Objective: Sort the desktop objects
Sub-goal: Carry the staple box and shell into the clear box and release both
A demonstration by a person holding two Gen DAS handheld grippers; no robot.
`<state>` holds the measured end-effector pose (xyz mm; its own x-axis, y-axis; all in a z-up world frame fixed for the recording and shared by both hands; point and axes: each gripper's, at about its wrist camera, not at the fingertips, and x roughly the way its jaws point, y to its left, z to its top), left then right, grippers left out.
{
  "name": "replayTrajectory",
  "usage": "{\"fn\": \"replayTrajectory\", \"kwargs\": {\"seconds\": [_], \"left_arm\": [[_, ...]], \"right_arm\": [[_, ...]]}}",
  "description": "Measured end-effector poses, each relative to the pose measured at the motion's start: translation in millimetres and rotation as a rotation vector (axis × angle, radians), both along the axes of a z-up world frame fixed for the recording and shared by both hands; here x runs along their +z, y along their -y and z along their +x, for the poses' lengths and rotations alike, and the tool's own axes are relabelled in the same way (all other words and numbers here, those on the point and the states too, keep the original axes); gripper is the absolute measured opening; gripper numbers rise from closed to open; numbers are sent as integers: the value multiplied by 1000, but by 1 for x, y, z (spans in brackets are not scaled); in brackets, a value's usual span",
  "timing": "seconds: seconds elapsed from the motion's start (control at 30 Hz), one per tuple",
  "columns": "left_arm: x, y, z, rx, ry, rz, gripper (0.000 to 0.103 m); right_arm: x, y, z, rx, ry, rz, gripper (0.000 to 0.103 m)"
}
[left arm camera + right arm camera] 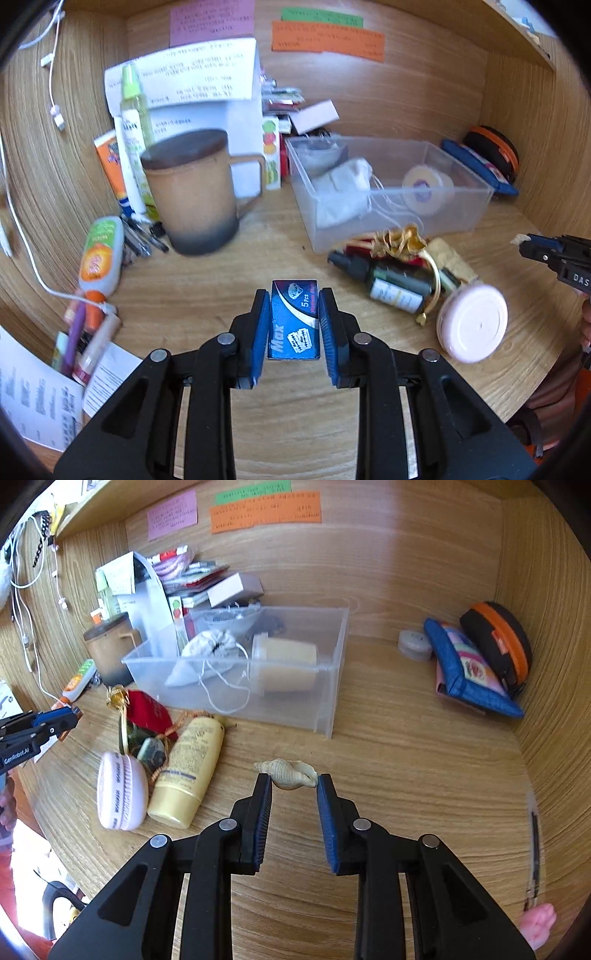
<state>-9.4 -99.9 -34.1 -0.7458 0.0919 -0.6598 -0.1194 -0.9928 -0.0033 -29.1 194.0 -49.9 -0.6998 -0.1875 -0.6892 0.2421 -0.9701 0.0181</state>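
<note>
In the left wrist view my left gripper (pixel 294 295) is shut on a blue "Max" razor-blade box (pixel 294 325), held between its blue pads above the wooden desk. In the right wrist view my right gripper (pixel 294 781) grips a cream spiral seashell (pixel 286 772) at its fingertips, above the desk. A clear plastic bin (pixel 388 192) holding a white drawstring pouch (pixel 349 184) and a cream tape roll (pixel 428 188) stands ahead of both; it also shows in the right wrist view (pixel 325 701). My right gripper shows at the right edge of the left view (pixel 546 251).
A brown lidded mug (pixel 192 192), tubes and a spray bottle stand at the left. A dark dropper bottle (pixel 391 280), gold-ribboned red pouch, pink round case (pixel 472 325) and yellow tube (pixel 188 771) lie before the bin. Blue and orange-black pouches (pixel 480 657) sit at the right wall.
</note>
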Motion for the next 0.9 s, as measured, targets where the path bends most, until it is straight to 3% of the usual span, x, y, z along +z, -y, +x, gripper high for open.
{"fn": "replayTrajectory", "kwargs": {"seconds": [0.33,0.9], "left_arm": [[42,-3,-7,-22,-94,-1,26],[93,-15,-62,-136,-125,90,26]], "right_arm": [[37,2,-8,16,-87,12,23],[70,34,-65,103,-126,45,23]]}}
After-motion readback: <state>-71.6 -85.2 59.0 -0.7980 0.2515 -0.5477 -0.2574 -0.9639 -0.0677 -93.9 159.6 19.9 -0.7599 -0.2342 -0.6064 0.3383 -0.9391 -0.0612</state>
